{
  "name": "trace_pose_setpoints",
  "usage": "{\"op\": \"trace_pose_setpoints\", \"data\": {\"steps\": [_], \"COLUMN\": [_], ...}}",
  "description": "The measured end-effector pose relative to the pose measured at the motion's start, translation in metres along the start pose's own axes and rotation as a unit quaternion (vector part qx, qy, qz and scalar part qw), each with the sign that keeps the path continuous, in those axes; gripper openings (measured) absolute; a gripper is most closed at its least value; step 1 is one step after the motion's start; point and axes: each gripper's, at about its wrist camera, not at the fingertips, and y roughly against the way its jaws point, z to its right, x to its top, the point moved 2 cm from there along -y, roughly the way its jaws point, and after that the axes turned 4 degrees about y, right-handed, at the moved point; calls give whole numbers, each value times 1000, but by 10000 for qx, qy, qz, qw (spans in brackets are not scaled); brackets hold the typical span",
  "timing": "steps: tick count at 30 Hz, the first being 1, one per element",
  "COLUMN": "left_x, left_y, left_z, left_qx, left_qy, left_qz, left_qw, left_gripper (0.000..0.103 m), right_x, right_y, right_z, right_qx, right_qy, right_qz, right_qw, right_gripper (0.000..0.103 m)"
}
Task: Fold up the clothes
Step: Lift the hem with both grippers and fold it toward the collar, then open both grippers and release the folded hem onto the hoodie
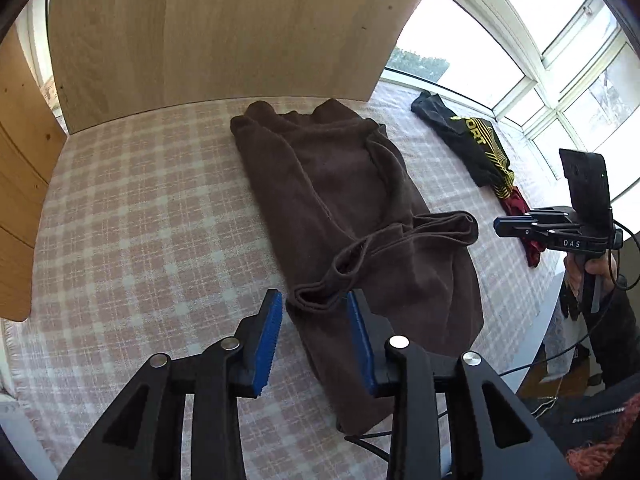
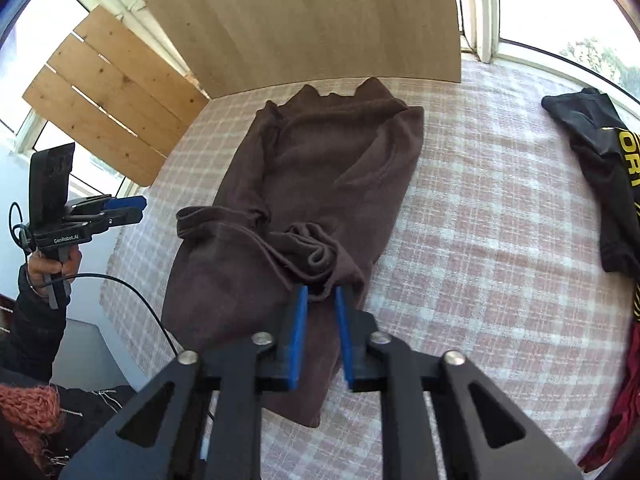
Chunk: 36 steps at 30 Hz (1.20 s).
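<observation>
Tools first: left tool [image 1: 314, 312] stands apart w/ nothing between pads, just above near sleeve end. Right tool [image 2: 321, 304]: log reads shut, yet own view shows narrow gap, no cloth pinched; state uncertain. Brown sweater [image 1: 340, 200] lies lengthwise on checked surface [image 1: 140, 200], sides and sleeves [image 1: 400, 236] folded in. Remaining, by judgement: cross-fold, approx. half done. Farther right: black garment [image 1: 468, 140], unfolded.

Brown sweater [image 1: 344, 208], folded lengthwise on the checked cover, both sleeves crossed over its lower half.
</observation>
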Motion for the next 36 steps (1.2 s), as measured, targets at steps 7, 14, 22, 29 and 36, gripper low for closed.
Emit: {"op": "trace_pose_setpoints", "data": {"steps": [7, 14, 22, 29, 36], "left_x": [-10, 39, 35, 19, 31], "left_y": [-42, -88, -31, -55, -110], "left_z": [30, -1, -11, 52, 11], "left_qx": [-264, 19, -505, -1230, -813], "left_qy": [-533, -68, 81, -595, -261], "left_qz": [-334, -309, 153, -120, -588], "left_qw": [9977, 9995, 9986, 9906, 9946], "left_gripper": [25, 53, 53, 56, 19], "right_x": [-16, 28, 14, -32, -55], "right_y": [-43, -69, -19, -45, -68], "right_z": [-12, 44, 43, 6, 4], "right_qx": [-40, -399, 200, 176, -73], "right_qy": [211, -118, -483, -15, 363], "right_qz": [-296, -189, 361, -361, -750], "right_qw": [9993, 9990, 9980, 9992, 9965], "right_gripper": [1, 0, 30, 37, 37]}}
